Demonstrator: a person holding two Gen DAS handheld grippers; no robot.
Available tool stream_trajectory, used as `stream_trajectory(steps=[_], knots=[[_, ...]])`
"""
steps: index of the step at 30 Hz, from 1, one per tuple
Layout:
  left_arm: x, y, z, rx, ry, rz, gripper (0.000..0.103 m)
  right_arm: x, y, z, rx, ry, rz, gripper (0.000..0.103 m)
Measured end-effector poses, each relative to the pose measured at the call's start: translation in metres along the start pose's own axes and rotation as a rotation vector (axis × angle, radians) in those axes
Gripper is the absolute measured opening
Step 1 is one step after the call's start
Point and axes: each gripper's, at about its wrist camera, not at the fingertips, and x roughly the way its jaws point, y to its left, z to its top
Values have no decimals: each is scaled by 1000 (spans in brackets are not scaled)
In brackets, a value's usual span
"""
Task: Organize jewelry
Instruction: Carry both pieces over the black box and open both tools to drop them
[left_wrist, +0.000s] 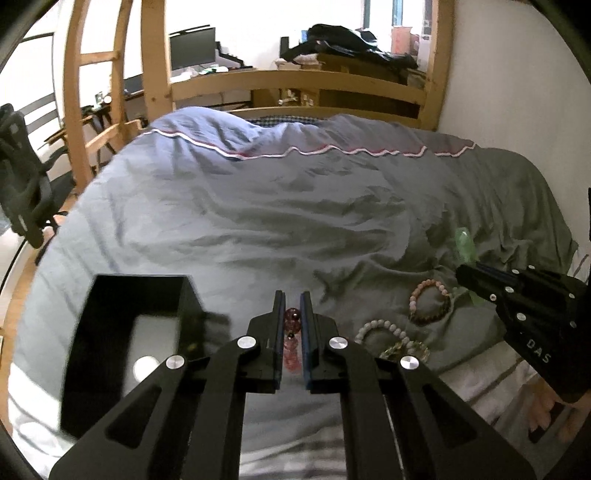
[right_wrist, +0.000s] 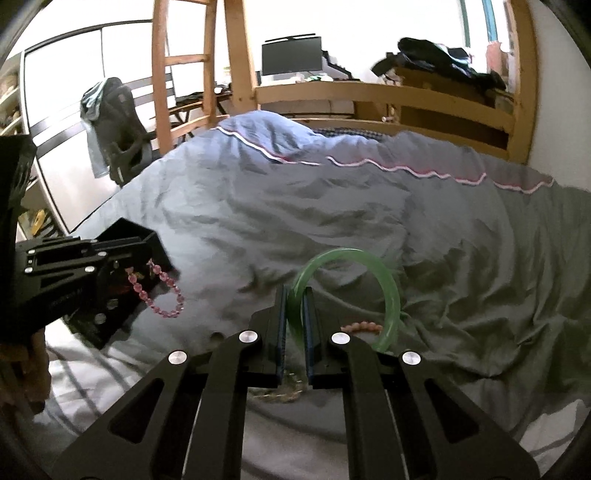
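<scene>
My left gripper (left_wrist: 292, 302) is shut on a pink bead bracelet (left_wrist: 291, 347), held above the bed to the right of an open black box (left_wrist: 110, 332). In the right wrist view the bracelet (right_wrist: 162, 295) hangs from that gripper in front of the box (right_wrist: 147, 240). My right gripper (right_wrist: 294, 299) is shut on a green jade bangle (right_wrist: 388, 291), held upright over the quilt; it shows at the right edge of the left wrist view (left_wrist: 469, 275). Three bead bracelets lie on the quilt: pink and brown (left_wrist: 430, 301), white (left_wrist: 380, 326), yellowish (left_wrist: 406, 350).
A rumpled grey-blue quilt (left_wrist: 277, 206) covers the bed. A wooden bed frame (left_wrist: 295, 79) and ladder (right_wrist: 184, 74) stand behind it, with a desk, a monitor (right_wrist: 291, 55) and a chair (right_wrist: 114, 129) beyond.
</scene>
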Motion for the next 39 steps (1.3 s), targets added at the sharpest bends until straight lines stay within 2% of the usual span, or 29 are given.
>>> stream_trajectory(steps=[9,18,26,31,35,39], knots=[[-47,51,3,-77,-40,26,8,-26,50,13,-56,-14,46,9],[-68,117,-6,-123,-29,20,8,-13,128,27,-157,3,128,9],[-64,152,-11,-138,14,-40,8,14,190,34,-224,40,205,9],[-47,173,-18,-185,81,-54,8,33,226,30,-277,78,251,9],[-37,186,-22,-214,120,-49,8,43,247,25,-311,102,293,9],[-37,189,-22,-226,115,-62,8,55,257,18,-319,131,317,9]])
